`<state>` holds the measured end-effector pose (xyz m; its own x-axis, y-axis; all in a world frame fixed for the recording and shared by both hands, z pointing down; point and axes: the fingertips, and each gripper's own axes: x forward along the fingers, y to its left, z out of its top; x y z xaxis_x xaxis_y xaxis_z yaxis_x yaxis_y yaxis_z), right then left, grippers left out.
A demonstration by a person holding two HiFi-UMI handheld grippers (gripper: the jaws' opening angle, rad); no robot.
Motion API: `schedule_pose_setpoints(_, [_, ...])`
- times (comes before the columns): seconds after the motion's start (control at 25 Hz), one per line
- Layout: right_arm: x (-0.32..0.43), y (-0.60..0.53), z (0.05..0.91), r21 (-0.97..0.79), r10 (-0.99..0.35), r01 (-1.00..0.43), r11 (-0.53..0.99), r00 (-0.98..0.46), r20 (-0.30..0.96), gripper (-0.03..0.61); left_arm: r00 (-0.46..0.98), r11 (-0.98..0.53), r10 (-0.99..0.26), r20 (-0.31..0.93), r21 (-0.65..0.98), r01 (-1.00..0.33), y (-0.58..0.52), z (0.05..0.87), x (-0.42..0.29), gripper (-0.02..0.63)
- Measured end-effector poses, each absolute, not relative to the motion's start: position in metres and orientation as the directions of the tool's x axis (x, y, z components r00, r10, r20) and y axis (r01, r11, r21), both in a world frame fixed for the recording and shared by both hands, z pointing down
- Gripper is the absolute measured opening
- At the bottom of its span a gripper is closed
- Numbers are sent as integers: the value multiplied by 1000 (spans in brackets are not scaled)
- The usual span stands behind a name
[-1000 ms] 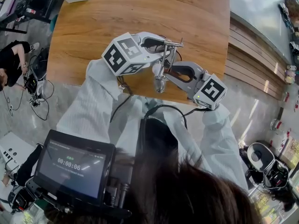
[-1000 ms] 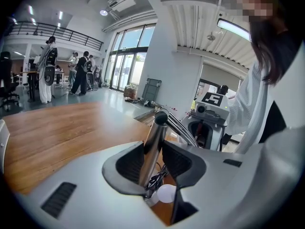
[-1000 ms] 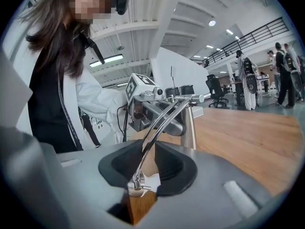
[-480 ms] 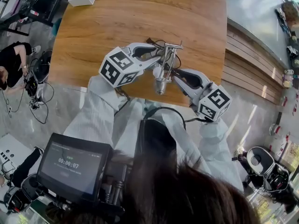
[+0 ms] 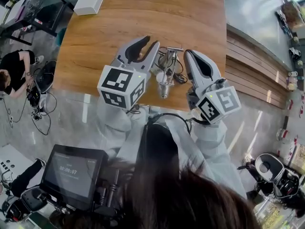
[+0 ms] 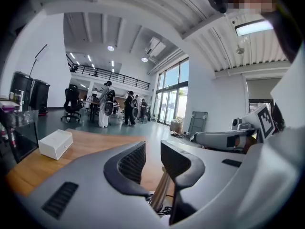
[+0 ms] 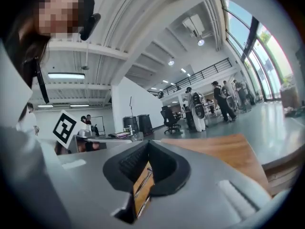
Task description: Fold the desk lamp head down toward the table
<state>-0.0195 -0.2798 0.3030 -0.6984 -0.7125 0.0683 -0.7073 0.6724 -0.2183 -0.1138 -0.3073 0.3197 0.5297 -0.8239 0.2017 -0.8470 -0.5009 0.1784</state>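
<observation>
Desk lamp (image 5: 167, 73) stands at near edge of table (image 5: 143, 13), btwn the two tools, touching neither. L tool (image 5: 150, 42) is left of it, jaws fairly wide & closing, nothing btwn the pads. R tool (image 5: 189, 54) is right of it, pinched together, empty. Looks like a release/reset step; can't tell from above if the head's fully down. Next, if not: regrip lamp arm w/ one tool, steady base w/ other, press head twd table.
</observation>
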Motion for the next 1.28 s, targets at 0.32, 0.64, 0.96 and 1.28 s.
schedule_pose_setpoints(0.32, [-20,-293,291,-133,-802,-800,586,-596,52,2,499,-485,-852,157,124,-866,-301,300,-97,2])
schedule_pose_setpoints(0.64, [-19,-290,292,-150,-798,-794,589,-601,47,0,517,-503,-840,164,120,-856,-295,297,-89,2])
schedule_pose_setpoints(0.96, [-24,-287,294,-145,-792,-789,597,-609,51,0,530,-514,-832,164,129,-848,-292,299,-89,2])
schedule_pose_setpoints(1.28, [-22,-282,289,-138,-789,-787,601,-612,53,0,526,-512,-835,160,121,-850,-288,293,-87,2])
